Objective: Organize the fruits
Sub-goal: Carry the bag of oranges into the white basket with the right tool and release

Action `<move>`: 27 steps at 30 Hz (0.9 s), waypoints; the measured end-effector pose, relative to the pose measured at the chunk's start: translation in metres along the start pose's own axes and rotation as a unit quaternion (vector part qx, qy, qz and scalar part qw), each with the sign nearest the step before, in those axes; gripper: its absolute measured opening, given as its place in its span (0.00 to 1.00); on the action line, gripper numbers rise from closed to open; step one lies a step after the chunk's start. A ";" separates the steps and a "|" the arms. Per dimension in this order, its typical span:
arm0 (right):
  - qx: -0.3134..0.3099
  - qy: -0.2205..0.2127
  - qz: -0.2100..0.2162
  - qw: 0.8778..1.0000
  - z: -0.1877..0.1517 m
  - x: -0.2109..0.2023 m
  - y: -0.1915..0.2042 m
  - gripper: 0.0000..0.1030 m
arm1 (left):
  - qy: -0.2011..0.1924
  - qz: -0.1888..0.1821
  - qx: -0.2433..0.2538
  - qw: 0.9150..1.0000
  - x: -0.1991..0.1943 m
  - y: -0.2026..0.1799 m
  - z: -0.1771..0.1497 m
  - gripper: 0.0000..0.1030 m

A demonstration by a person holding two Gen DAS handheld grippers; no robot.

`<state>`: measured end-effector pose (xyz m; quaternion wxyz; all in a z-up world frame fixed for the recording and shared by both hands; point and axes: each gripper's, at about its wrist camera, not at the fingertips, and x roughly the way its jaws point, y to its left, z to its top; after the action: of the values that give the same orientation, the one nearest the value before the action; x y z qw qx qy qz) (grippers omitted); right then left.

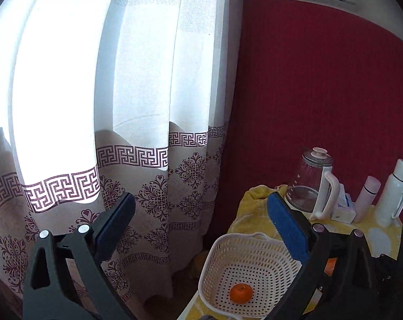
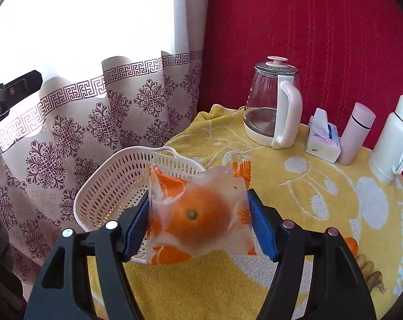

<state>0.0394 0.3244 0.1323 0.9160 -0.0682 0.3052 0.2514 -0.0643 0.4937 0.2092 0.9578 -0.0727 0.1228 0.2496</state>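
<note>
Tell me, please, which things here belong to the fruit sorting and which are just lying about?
Part of the job:
- bagged orange, held in the right tongs
- basket
- loose orange inside it
- left tongs, open and empty

Just lying about:
- kettle
- tissue pack
- pink flask
- white flask

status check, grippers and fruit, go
Left gripper open, empty, off the table edge. Right gripper shut on bagged orange, beside white basket. One orange in the basket. Nothing blocking.

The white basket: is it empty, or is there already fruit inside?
Not empty. The left wrist view shows one orange lying on the bottom of the white basket; no other fruit is visible inside.
</note>
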 end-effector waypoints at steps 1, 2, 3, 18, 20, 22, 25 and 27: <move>-0.004 0.004 -0.001 1.000 0.001 0.006 0.004 0.67 | -0.001 -0.002 -0.002 1.000 0.000 0.000 0.000 0.97; -0.008 0.007 -0.003 1.000 0.002 0.011 0.008 0.67 | -0.001 -0.005 -0.003 1.000 -0.001 -0.001 0.000 0.97; -0.010 0.010 -0.003 1.000 0.003 0.015 0.012 0.67 | -0.001 -0.009 -0.002 1.000 -0.001 -0.002 0.000 0.97; 0.003 0.022 0.051 0.998 -0.005 0.019 0.017 0.67 | -0.004 -0.010 -0.012 1.000 -0.003 0.001 0.001 0.97; 0.010 0.024 0.049 0.998 -0.008 0.018 0.014 0.67 | -0.003 -0.012 -0.013 1.000 -0.003 0.000 0.000 0.97; 0.019 0.025 0.046 0.998 -0.011 0.016 0.011 0.69 | -0.003 -0.013 -0.011 1.000 -0.003 -0.002 0.000 0.97; 0.027 0.019 0.042 0.999 -0.016 0.011 0.007 0.74 | -0.006 -0.016 -0.008 1.000 -0.004 -0.004 -0.001 0.97; 0.032 0.017 0.040 0.999 -0.018 0.006 0.004 0.74 | -0.008 -0.018 -0.006 1.000 -0.005 -0.005 -0.001 0.97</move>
<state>0.0324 0.3255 0.1143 0.9015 -0.0308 0.3311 0.2770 -0.0663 0.4866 0.2101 0.9625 -0.0787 0.1122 0.2340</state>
